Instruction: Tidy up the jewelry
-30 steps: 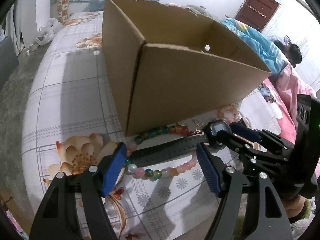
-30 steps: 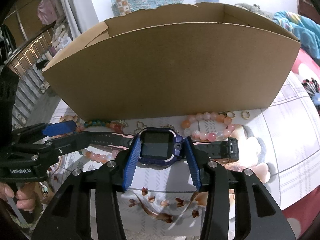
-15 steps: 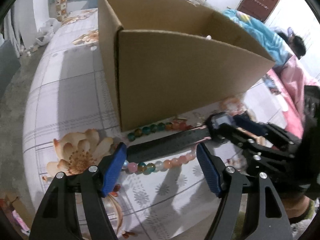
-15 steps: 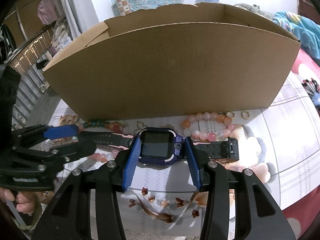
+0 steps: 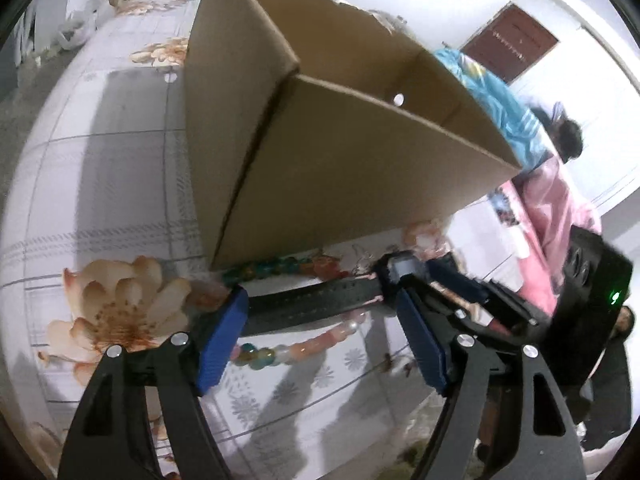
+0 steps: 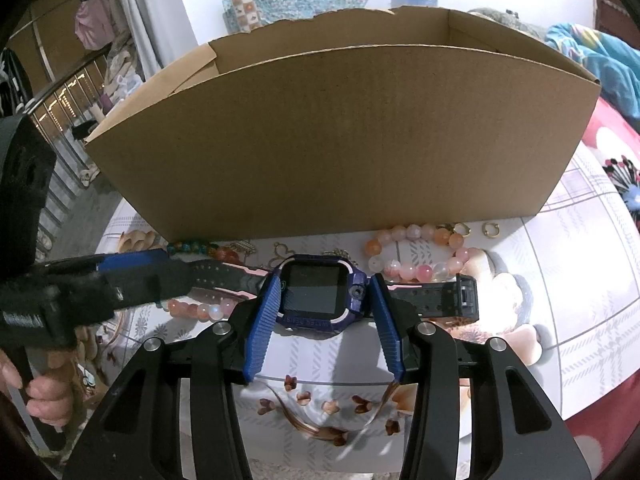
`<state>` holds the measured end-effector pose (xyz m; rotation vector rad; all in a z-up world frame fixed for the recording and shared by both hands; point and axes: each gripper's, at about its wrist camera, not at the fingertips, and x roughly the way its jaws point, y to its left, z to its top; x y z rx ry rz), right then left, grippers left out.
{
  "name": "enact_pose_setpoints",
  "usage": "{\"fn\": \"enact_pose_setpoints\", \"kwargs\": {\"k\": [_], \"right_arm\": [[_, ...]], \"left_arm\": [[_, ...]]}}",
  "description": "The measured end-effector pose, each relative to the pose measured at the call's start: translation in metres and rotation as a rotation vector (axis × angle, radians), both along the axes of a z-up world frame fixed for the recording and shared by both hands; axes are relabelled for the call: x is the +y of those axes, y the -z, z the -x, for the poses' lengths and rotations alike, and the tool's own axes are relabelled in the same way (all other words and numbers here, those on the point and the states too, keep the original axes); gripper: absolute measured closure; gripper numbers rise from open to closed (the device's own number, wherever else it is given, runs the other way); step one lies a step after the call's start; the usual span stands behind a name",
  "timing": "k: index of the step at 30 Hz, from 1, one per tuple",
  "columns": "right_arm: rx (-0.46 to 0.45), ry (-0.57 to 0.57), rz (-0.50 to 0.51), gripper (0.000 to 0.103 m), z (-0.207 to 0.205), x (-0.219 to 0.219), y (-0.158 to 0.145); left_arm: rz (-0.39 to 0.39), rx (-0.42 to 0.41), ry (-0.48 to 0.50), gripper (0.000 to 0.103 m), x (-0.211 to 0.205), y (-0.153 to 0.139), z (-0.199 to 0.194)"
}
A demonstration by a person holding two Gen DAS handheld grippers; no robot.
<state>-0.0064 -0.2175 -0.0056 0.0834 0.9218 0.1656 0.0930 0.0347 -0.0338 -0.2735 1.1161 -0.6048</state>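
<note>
A blue smartwatch (image 6: 318, 295) lies face up on the bed (image 6: 580, 280), black strap (image 6: 448, 298) stretched flat sideways. Pink bead bracelets (image 6: 416, 252), a green-and-orange one (image 6: 200, 249) and small gold earrings (image 6: 490, 229) lie along the cardboard box (image 6: 340, 140) foot.

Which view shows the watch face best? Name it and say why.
The right wrist view: the watch lies centred and sharp, its dark screen facing the camera between the right gripper jaws. The left wrist view shows mostly the black strap side-on, with the watch body small and blurred behind a blue pad.
</note>
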Motion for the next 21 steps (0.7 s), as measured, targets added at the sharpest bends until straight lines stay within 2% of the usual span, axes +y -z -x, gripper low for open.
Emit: {"fn": "enact_pose_setpoints", "kwargs": {"k": [4, 6, 11, 14, 18, 21], "right_arm": [[-0.001, 0.000, 0.000, 0.059, 0.000, 0.000, 0.000], [-0.001, -0.001, 0.000, 0.059, 0.000, 0.000, 0.000], [0.000, -0.002, -0.002, 0.059, 0.000, 0.001, 0.000], [-0.003, -0.001, -0.002, 0.059, 0.000, 0.001, 0.000], [-0.005, -0.001, -0.002, 0.058, 0.002, 0.001, 0.000], [-0.005, 0.000, 0.000, 0.058, 0.002, 0.001, 0.000]], "left_arm": [[0.093, 0.027, 0.019, 0.034, -0.005, 0.003, 0.001], [0.076, 0.019, 0.021, 0.035, -0.010, 0.004, 0.002], [-0.064, -0.083, -0.013, 0.036, -0.009, -0.013, 0.013], [-0.220, -0.102, -0.006, 0.034, -0.013, -0.010, 0.012], [-0.268, -0.095, 0.023, 0.033, -0.019, -0.003, 0.013], [-0.270, -0.093, 0.030, 0.029, -0.023, -0.002, 0.012]]}}
